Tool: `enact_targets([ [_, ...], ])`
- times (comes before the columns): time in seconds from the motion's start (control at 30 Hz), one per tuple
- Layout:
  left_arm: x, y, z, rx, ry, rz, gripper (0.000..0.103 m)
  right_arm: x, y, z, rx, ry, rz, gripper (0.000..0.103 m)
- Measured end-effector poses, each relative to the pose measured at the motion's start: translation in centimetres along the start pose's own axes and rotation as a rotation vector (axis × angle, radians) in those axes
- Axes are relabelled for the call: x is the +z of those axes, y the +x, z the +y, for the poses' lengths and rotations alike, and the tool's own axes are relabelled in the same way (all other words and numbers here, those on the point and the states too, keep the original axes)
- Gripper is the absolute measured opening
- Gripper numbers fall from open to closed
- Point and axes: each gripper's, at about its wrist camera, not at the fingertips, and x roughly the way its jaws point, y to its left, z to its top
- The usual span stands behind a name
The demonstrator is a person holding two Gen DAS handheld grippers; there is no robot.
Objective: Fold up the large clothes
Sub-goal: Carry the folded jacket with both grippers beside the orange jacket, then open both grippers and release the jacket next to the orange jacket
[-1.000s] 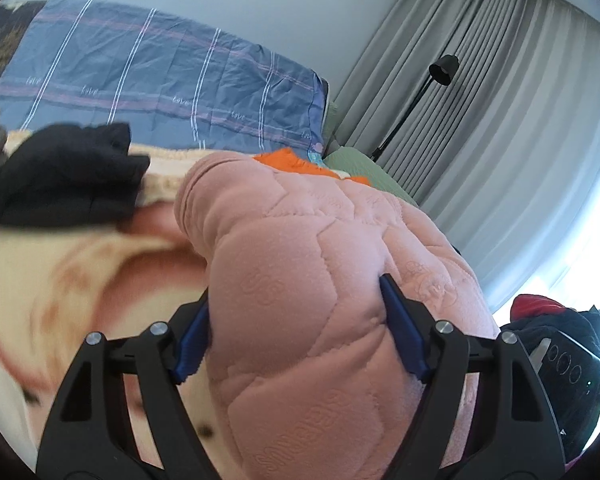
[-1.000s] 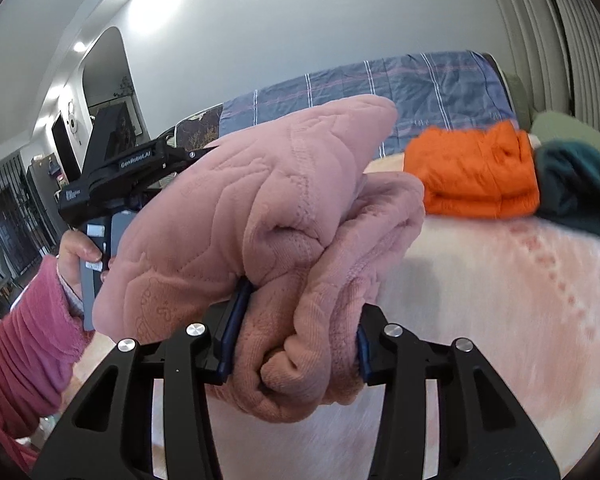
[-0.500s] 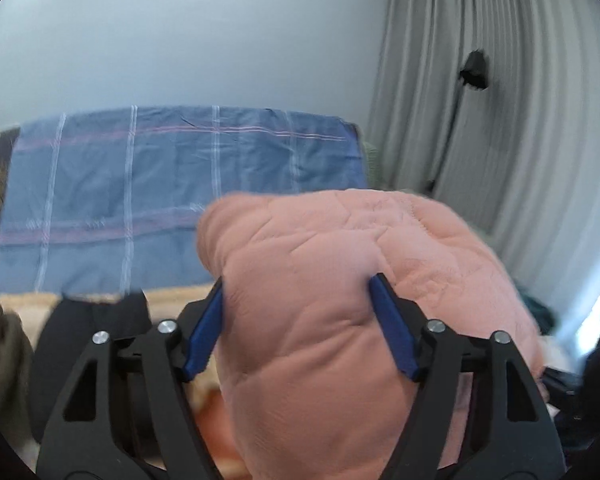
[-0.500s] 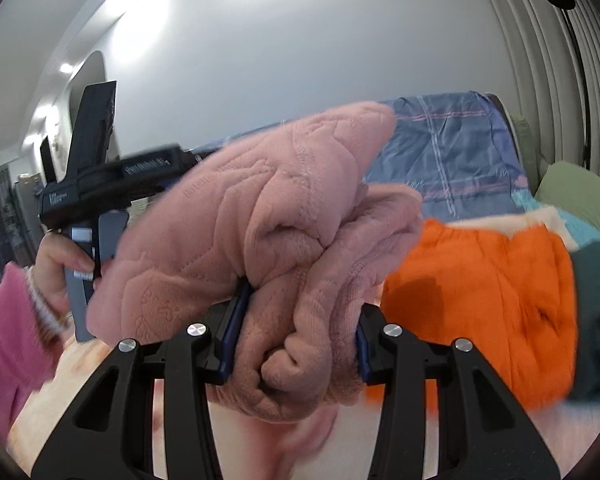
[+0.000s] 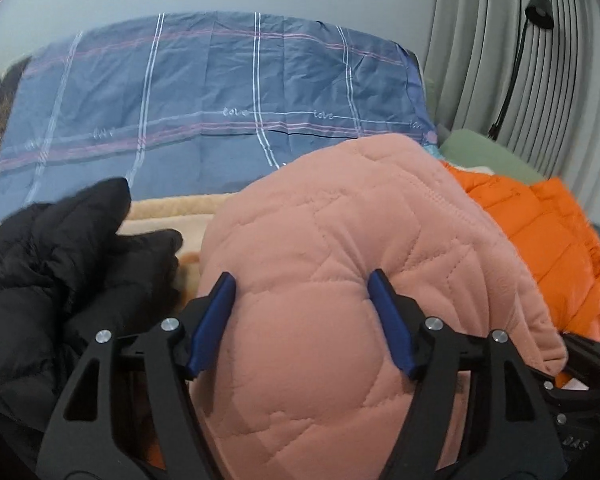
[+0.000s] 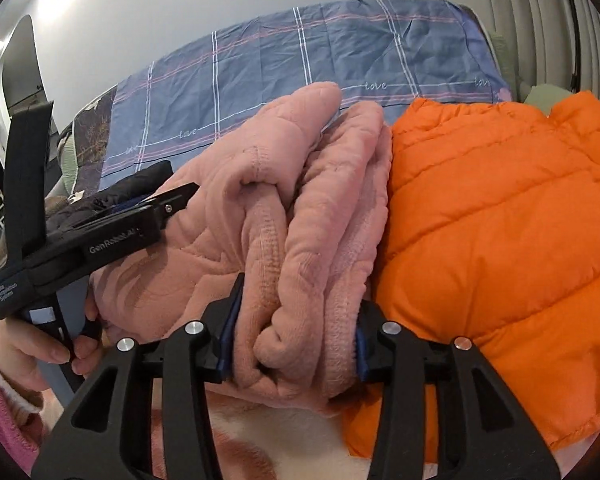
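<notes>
A folded pink quilted garment (image 5: pixel 340 280) is held between both grippers above the bed. My left gripper (image 5: pixel 300 316) is shut on its thick bundle, blue pads pressed into both sides. My right gripper (image 6: pixel 296 336) is shut on the folded edge of the same pink garment (image 6: pixel 300 220). The left gripper's body (image 6: pixel 80 248) shows at the left of the right wrist view, held by a hand. The garment sits just left of a folded orange puffer jacket (image 6: pixel 500 240).
A black puffer garment (image 5: pixel 52 264) lies at the left. The orange jacket (image 5: pixel 560 240) is at the right, with a green cushion (image 5: pixel 488 156) behind. A blue plaid cover (image 5: pixel 220 112) hangs behind. A cream blanket (image 5: pixel 168 216) covers the bed. Grey curtains (image 5: pixel 540 60) and a black lamp stand right.
Both grippers carried the pink bundle toward the back of the bed and lowered it beside the orange jacket. The grip on it is unchanged.
</notes>
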Motion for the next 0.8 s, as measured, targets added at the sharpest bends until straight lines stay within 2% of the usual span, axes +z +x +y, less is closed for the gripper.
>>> enact_targets([
  [0.1, -0.5, -0.2, -0.8, 0.038, 0.020, -0.030, 0.070, -0.1, 0.0, 0.0, 0.000, 0.000, -0.004, 0.045],
  [0.33, -1.2, -1.9, -0.3, 0.032, 0.002, -0.061, 0.070, -0.2, 0.4, -0.6, 0.008, -0.001, -0.014, 0.048],
  [0.5, -1.9, -2.8, -0.6, 0.065, -0.011, -0.084, 0.076, -0.6, -0.2, -0.3, -0.006, -0.014, -0.030, 0.055],
  [0.57, -2.2, -3.4, -0.4, 0.056, -0.036, -0.082, 0.077, -1.0, -0.9, 0.0, -0.030, -0.017, -0.031, 0.059],
  [0.7, -2.9, -6.4, -0.5, 0.020, -0.075, -0.048, 0.079, -2.1, -4.1, -0.1, -0.084, 0.023, -0.037, 0.074],
  [0.8, -4.3, -9.0, -1.3, 0.008, -0.054, -0.014, 0.084, -4.4, -6.7, 0.5, -0.144, -0.007, -0.019, 0.076],
])
